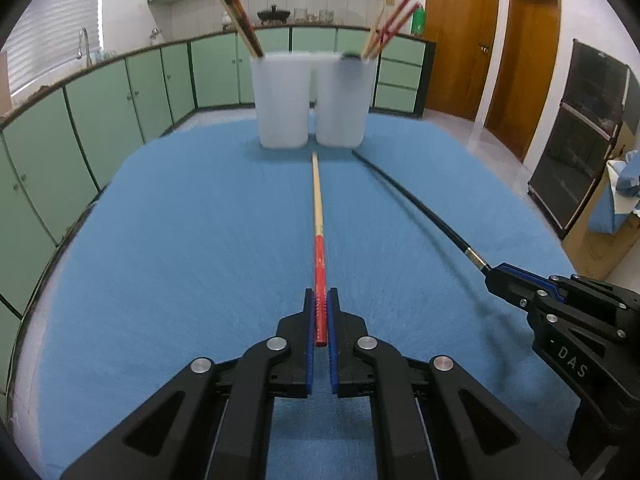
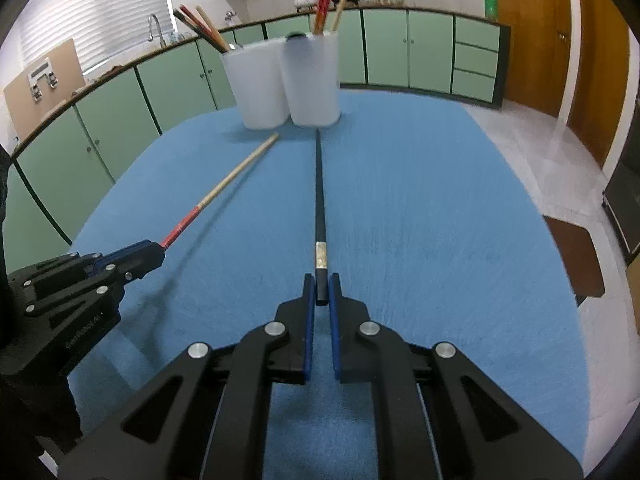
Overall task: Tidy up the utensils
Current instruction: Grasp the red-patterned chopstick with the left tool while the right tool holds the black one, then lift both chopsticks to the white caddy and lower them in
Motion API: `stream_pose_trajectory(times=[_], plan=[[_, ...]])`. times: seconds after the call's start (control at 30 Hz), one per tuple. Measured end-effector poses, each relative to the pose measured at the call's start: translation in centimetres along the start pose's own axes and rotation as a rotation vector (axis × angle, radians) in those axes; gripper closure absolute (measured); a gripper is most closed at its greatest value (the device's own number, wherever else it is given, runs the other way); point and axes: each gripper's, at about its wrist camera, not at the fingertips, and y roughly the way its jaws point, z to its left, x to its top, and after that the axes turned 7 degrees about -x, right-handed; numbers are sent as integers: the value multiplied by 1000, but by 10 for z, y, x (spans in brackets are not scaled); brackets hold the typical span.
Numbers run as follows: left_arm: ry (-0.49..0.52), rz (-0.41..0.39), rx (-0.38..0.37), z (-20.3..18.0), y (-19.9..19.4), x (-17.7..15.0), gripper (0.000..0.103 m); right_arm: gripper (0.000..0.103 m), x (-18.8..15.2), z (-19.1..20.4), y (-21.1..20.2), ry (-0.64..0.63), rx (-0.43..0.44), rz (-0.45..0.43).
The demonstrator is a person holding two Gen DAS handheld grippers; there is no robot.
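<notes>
Fingers: left gripper (image 1: 321,300) pinching 1 red chopstick (image 1: 318,200), right gripper (image 2: 321,284) 1 black chopstick (image 2: 319,184); 2 cups (image 1: 283,100).

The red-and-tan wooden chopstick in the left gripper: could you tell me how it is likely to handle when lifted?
The red-and-tan wooden chopstick looks stiff, showing no sag. The left gripper pinches only its red end, so the long tip may swing. Being slender, it probably weighs little and might roll on the blue cloth if released.
</notes>
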Motion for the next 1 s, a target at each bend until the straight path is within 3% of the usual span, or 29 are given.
stream_pose_trajectory(times=[0.5,1.0], plan=[[18,-211,-9,2,-71,50,97,97,52,-1,-60,-7,30,-174],[64,-313,-50,-7,-95,95,98,97,105,6,-97,-26,90,-271]])
